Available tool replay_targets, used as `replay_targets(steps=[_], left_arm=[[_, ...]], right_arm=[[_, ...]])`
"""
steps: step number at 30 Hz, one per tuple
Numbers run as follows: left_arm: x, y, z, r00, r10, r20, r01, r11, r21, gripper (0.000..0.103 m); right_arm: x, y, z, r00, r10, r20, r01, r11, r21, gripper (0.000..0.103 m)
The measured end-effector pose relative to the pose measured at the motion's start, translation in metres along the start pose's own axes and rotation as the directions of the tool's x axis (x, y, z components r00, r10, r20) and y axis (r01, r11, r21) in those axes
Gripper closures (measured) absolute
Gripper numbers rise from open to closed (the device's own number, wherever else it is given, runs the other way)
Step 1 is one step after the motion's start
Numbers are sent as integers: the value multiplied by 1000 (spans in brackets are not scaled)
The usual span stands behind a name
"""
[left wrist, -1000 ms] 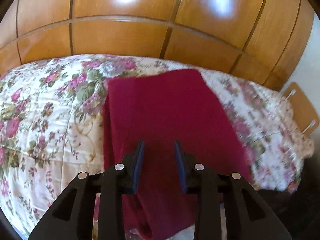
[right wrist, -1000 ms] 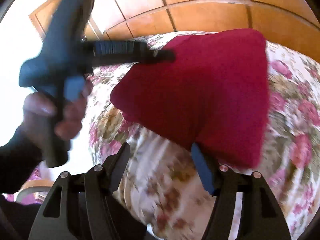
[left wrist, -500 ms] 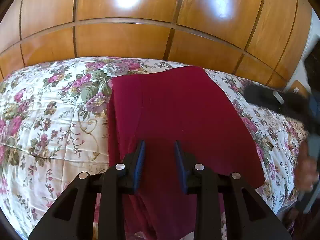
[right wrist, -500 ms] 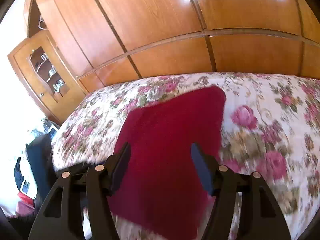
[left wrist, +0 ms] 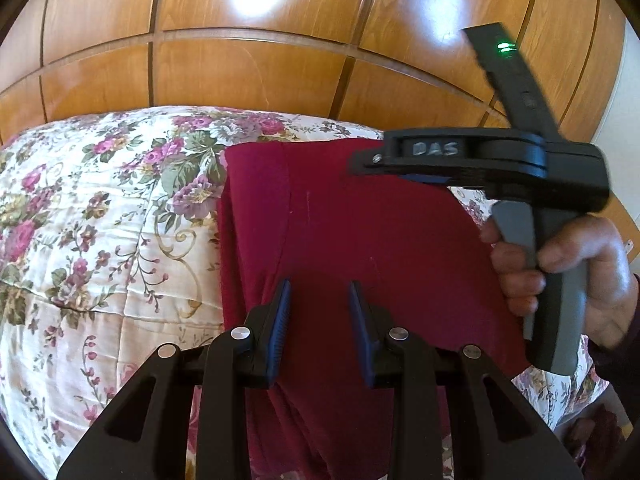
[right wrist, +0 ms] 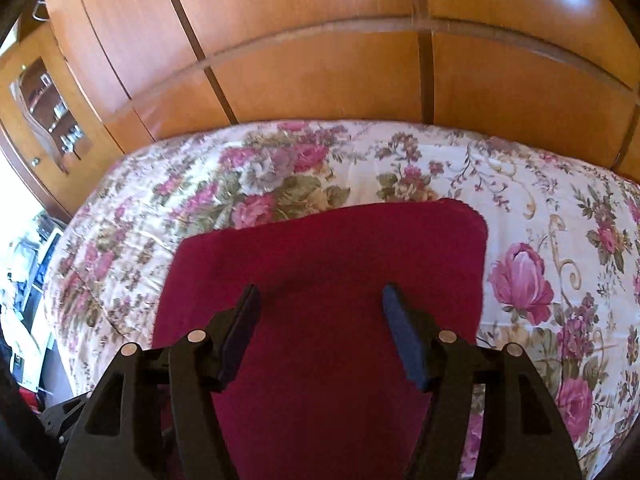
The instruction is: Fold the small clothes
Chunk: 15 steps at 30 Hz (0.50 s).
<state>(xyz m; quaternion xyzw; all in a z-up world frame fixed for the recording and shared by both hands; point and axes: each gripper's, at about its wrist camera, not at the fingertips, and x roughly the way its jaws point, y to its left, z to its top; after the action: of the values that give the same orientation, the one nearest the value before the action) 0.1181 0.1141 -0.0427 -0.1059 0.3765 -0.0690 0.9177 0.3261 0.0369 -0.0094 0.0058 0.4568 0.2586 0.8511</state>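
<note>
Hovering with jaws parted and gripping nothing, the left gripper point(left wrist: 318, 310) and right gripper point(right wrist: 320, 312) sit over the red cloth point(left wrist: 360, 232), spread on the floral bedspread point(left wrist: 100, 240); wooden panels point(right wrist: 320, 80), probably a wardrobe, stand behind.

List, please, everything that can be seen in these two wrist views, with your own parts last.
red garment: one, dark red, spread on the bed, its near end over the bed's edge.
floral bedspread: one, cream with pink flowers, covering the bed.
wooden wardrobe: one, glossy orange-brown, behind the bed.
glass-front cabinet: one, wooden, far left in the right wrist view.
left gripper: one, black, blue pads, fingers apart above the garment.
right gripper: one, black, fingers apart above the garment.
right hand: one, holding the grey handle.
</note>
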Motion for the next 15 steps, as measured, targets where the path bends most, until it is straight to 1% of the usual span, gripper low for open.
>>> replay_targets(steps=[2, 3, 5, 6, 7, 8, 10, 11, 12, 13, 14, 15], left_arm=[[1, 2, -2, 1000, -7, 6, 7, 1000, -1, 74], [2, 4, -4, 1000, -15, 6, 16, 1000, -9, 74], [1, 9, -7, 1000, -22, 10, 23, 999, -32, 74], [0, 11, -8, 999, -30, 13, 30, 998, -46, 74], [-2, 13, -8, 999, -40, 15, 41, 997, -60, 74], [-6, 15, -7, 999, -52, 18, 53, 996, -78, 74], [-15, 14, -6, 998, -59, 25, 61, 995, -83, 74], [-18, 14, -5, 998, -55, 29, 57, 995, -82, 74], [-23, 13, -4, 998, -52, 37, 55, 995, -81, 66], [-27, 14, -2, 998, -53, 47, 57, 995, -85, 39], [-33, 16, -1, 997, -36, 64, 43, 993, -109, 27], [-38, 21, 1, 995, -35, 95, 48, 989, -143, 19]], right_arm=[[17, -1, -3, 999, -27, -34, 26, 1000, -11, 36], [29, -1, -8, 997, -59, -46, 58, 998, -30, 34], [33, 7, -10, 995, -100, -28, 97, 992, -80, 32], [32, 8, -10, 994, -104, -29, 102, 991, -85, 32], [31, 9, -10, 994, -101, -30, 98, 992, -85, 30], [28, 6, -10, 996, -81, -29, 79, 994, -76, 29], [12, 1, -9, 1000, -15, -14, 14, 999, -50, 20], [3, 0, -10, 1000, 6, 2, -6, 999, -40, 16], [-11, -3, -11, 999, 32, 32, -32, 999, -24, 10], [-24, -7, -14, 996, 56, 63, -55, 998, -5, 9], [-41, -17, -21, 991, 88, 101, -91, 995, 28, 9], [-51, -25, -26, 987, 115, 115, -121, 991, 53, 8]])
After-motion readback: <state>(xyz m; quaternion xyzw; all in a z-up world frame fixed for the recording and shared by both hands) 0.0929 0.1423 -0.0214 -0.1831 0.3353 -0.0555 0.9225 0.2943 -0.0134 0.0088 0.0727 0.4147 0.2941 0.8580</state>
